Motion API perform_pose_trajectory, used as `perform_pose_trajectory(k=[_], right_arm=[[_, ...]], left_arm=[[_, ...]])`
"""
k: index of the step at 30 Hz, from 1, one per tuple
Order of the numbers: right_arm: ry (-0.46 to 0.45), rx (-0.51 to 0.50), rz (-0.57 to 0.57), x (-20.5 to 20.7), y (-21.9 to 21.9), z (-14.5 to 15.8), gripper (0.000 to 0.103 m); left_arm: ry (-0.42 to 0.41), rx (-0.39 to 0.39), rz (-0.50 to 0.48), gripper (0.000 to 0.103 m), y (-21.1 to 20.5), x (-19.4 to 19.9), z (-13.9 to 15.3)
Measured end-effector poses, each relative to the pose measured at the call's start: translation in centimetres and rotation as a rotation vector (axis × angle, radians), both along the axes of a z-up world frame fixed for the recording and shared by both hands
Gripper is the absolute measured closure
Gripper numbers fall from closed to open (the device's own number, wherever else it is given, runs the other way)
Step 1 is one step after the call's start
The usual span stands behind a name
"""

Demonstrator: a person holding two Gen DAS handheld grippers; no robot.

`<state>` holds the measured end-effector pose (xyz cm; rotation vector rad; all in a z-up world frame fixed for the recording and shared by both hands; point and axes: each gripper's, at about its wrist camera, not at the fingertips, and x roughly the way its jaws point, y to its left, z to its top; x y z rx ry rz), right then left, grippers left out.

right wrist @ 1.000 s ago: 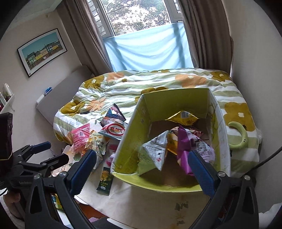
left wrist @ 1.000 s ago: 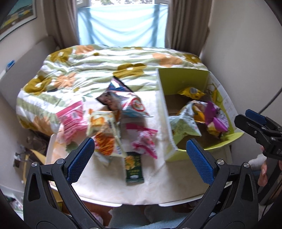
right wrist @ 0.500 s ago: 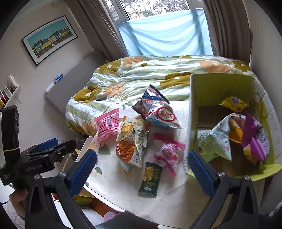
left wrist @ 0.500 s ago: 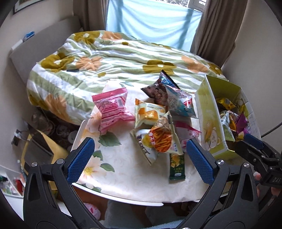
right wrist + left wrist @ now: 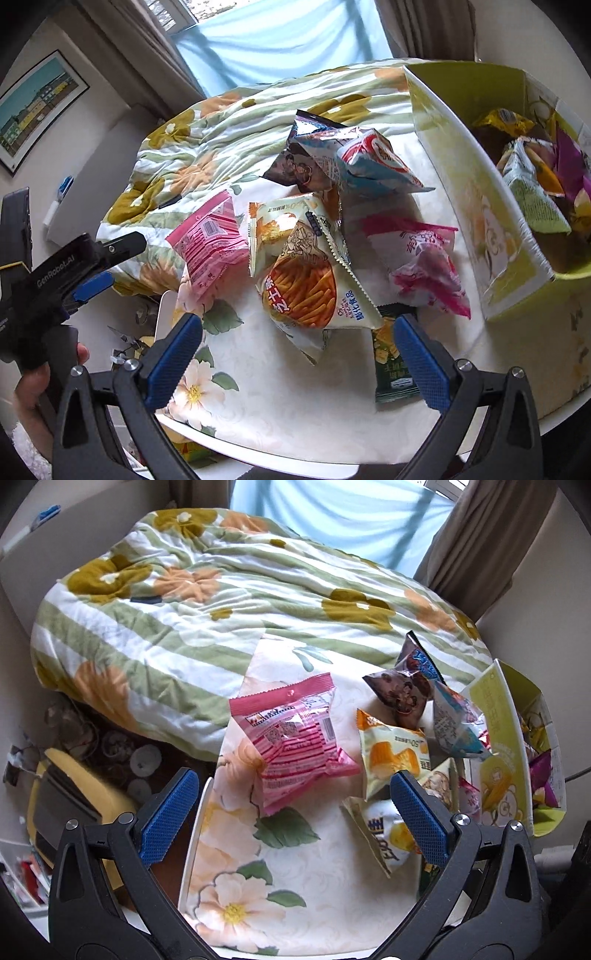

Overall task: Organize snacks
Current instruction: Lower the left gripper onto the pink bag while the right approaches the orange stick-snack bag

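Snack packets [image 5: 314,273] heaped on table, ahead of wide right gripper [image 5: 295,354], pink packet [image 5: 295,738] ahead of wide left gripper [image 5: 291,816]

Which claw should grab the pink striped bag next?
Probably the left claw. It is open and the pink bag lies right between its fingers, while the right claw faces the orange stick snack bag instead.

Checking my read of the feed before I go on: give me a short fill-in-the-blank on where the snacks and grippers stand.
1. Both the left gripper and the right gripper are ____.
2. The pink packet lies on the ____ tablecloth.
3. The purple packet sits inside the ____ box.

Missing words: open; floral; green
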<state>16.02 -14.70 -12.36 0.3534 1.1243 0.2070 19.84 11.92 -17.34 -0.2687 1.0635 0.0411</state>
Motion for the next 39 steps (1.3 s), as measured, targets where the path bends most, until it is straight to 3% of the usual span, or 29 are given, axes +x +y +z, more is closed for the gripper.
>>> perform_pose_trajectory(k=[4, 9, 19, 23, 29, 39], right_arm=[[0.022, 0.031, -0.113, 0.2, 0.6, -2.3, 0.000], [0.037, 0.054, -0.221, 0.3, 0.7, -4.4, 0.000], [0.049, 0.038, -0.226, 1.8, 1.7, -6.7, 0.000], [0.035, 0.029, -0.213, 2.3, 2.3, -7.0, 0.000], [0.044, 0.035, -0.215, 2.9, 2.6, -7.7, 0.002], [0.029, 0.019, -0.215, 4.5, 3.1, -8.4, 0.015]], left_arm=[[0.054, -0.057, -0.034, 0.000, 1.1, 3.5, -3.5], [0.099, -0.072, -0.071, 0.000, 0.5, 5.9, -6.6], [0.141, -0.060, -0.083, 0.001, 0.2, 8.3, -10.2], [0.169, -0.101, -0.098, 0.020, 0.4, 8.5, -11.3], [0.148, -0.092, -0.136, 0.034, -0.2, 8.4, -11.0], [0.154, -0.082, -0.172, 0.037, -0.4, 6.6, -10.6]])
